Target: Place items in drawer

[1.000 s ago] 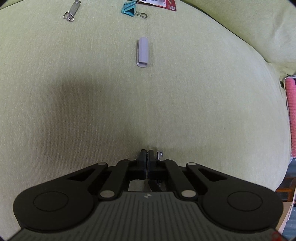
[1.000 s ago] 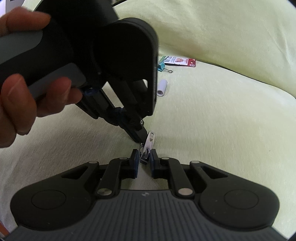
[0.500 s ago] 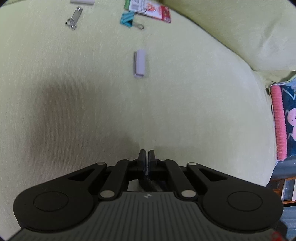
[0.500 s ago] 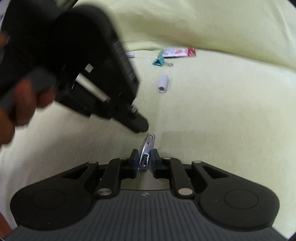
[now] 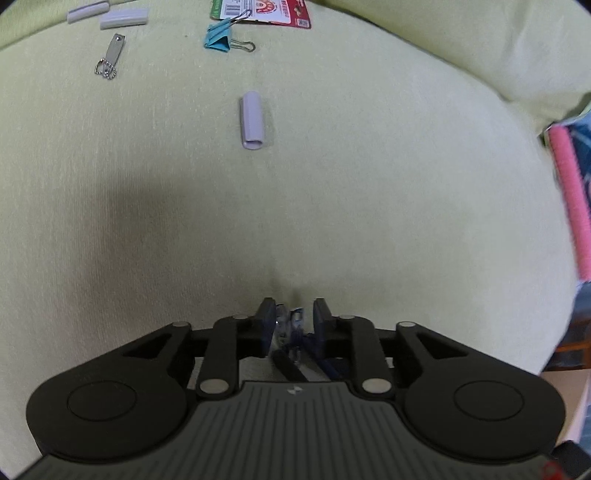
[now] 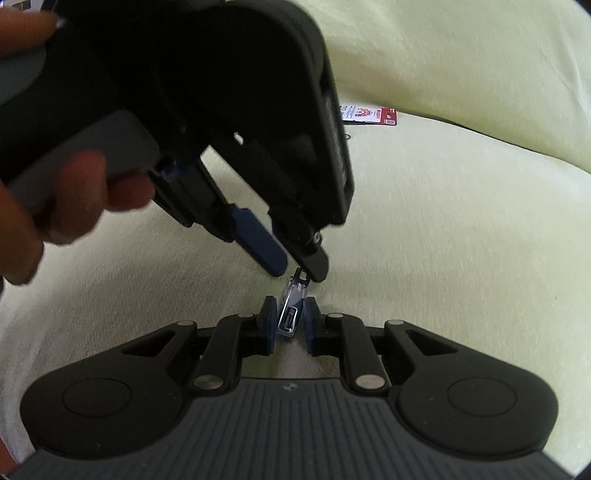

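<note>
My right gripper (image 6: 290,314) is shut on a small metal USB drive (image 6: 292,308) that stands on end just above a yellow-green cushion (image 6: 461,240). The left gripper (image 6: 295,264), held by a person's hand (image 6: 55,206), comes in from the upper left. It is open, with its fingers either side of the drive's upper end. From the left wrist, the left gripper (image 5: 294,312) is open with the USB drive (image 5: 291,321) between its fingers. No drawer is in view.
Farther up the cushion (image 5: 388,184) lie a grey cap (image 5: 252,120), a blue binder clip (image 5: 221,38), a metal tag on a bead chain (image 5: 112,55), two grey pieces (image 5: 123,18) and a red-and-white card (image 5: 262,9). A pink-edged cloth (image 5: 570,206) hangs past the cushion's right edge.
The left gripper was shut and pulled back from the drive half a second ago. It has since returned and opened around the drive's upper end. The right gripper has kept hold.
</note>
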Motion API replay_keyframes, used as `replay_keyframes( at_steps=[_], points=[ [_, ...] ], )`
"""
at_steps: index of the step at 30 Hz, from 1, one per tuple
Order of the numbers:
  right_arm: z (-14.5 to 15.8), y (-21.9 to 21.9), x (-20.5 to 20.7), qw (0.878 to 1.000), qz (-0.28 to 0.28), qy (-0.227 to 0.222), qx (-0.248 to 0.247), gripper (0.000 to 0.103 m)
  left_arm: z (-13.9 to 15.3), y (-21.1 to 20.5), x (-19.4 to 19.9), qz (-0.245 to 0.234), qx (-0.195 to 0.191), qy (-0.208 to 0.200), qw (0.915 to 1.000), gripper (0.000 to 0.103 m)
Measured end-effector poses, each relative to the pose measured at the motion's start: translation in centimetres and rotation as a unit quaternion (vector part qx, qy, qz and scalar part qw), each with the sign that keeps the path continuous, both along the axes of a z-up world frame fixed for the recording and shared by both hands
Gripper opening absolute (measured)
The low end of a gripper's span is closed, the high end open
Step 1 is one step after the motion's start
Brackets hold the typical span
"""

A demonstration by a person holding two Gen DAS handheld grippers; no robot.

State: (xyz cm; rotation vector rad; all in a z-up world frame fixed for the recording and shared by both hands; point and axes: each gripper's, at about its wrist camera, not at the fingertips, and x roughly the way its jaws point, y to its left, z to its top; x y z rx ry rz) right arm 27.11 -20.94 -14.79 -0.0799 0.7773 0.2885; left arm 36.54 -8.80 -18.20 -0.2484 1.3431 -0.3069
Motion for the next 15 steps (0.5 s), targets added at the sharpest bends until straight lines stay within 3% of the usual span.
replay_keyframes(
  at_steps=[4,7,8,13,15],
  points=[
    [0.5,-1.3,0.1,1.000,-0.009,0.005,0.026,0.014,-0.3,-0.4,0.3,-0.002,0.006,0.004,1.0000,0.025],
    [0.9,-2.1,0.0,0.999,-0.010,0.006,0.032,0.014,-0.7,-0.9,1.0,0.000,-0.002,0.013,0.9999,0.020],
    [1.1,-2.4,-0.1,0.999,-0.012,0.007,0.036,0.014,-0.9,-1.1,1.2,-0.001,-0.004,0.015,0.9999,0.008],
    [1.7,-4.2,0.0,0.997,-0.027,0.016,0.071,0.014,-1.0,-1.1,1.7,0.012,-0.024,0.021,0.9994,0.006],
    [1.8,-4.7,0.0,0.996,-0.031,0.019,0.081,0.014,-0.9,-0.9,1.8,0.020,-0.034,0.022,0.9990,0.000]
  ],
)
